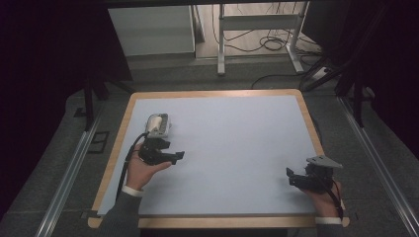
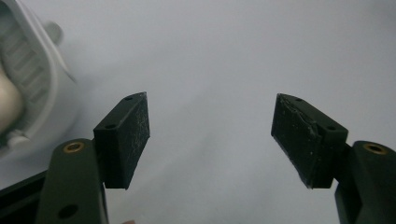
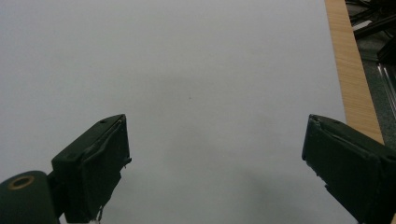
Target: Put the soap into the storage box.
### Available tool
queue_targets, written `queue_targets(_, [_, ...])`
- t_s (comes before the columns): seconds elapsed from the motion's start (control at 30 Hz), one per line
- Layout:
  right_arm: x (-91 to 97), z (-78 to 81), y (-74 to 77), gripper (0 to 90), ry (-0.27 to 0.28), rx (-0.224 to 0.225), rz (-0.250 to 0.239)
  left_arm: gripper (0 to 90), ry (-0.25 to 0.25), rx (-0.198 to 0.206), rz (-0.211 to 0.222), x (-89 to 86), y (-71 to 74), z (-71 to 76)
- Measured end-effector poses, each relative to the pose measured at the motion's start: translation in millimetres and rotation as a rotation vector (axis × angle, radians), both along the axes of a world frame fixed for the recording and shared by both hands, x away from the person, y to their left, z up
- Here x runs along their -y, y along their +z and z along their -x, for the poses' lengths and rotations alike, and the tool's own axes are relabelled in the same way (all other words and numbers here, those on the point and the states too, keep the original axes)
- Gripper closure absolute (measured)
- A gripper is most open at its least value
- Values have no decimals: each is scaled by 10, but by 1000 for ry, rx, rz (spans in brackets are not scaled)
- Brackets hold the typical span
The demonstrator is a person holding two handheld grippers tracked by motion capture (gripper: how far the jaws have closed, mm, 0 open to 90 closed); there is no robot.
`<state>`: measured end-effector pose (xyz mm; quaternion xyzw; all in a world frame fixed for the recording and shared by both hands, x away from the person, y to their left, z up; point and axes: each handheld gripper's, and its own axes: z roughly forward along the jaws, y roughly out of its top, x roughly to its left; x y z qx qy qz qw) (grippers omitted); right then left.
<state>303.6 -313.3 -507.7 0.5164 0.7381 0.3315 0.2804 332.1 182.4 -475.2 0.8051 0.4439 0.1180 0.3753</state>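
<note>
We look down on a table (image 1: 217, 98) with a pale blue top and a wooden rim. From the middle of the table, the left gripper (image 1: 170, 154) sits at about nine o'clock, held in the person's left hand (image 1: 143, 172). A small white thing (image 1: 158, 125) rests on the blue top just beside it, toward ten o'clock. It looks like a little white tray with a pale round lump inside (we cannot tell what it really is). In the left gripper view the white thing (image 2: 28, 84) shows at the left edge, apart from the jaws. Those two black jaws stand wide apart with bare table between them, and they hold nothing.

The right gripper (image 1: 296, 177) is at about four o'clock, near the table's right rim, held in the right hand (image 1: 323, 195). It has a grey plate on top. In the right gripper view its jaws also stand wide apart and hold nothing, with the wooden rim at two o'clock.
</note>
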Motion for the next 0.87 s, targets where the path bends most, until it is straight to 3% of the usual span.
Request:
queue_targets(0.43, [-8, -3, -6, 72, 4, -3, 5, 273, 5, -47, 47, -57, -349, 315])
queue_targets(0.6, [-19, -4, -8, 72, 4, -2, 6, 281, -19, -38, 47, -55, -378, 403])
queue_targets(0.7, [-20, -1, 1, 72, 7, 0, 5, 280, -9, -28, 64, -65, -355, 420])
queue_targets(0.87, [-20, -3, 2, 72, 10, 4, 7, 273, -6, -36, 49, -76, -376, 413])
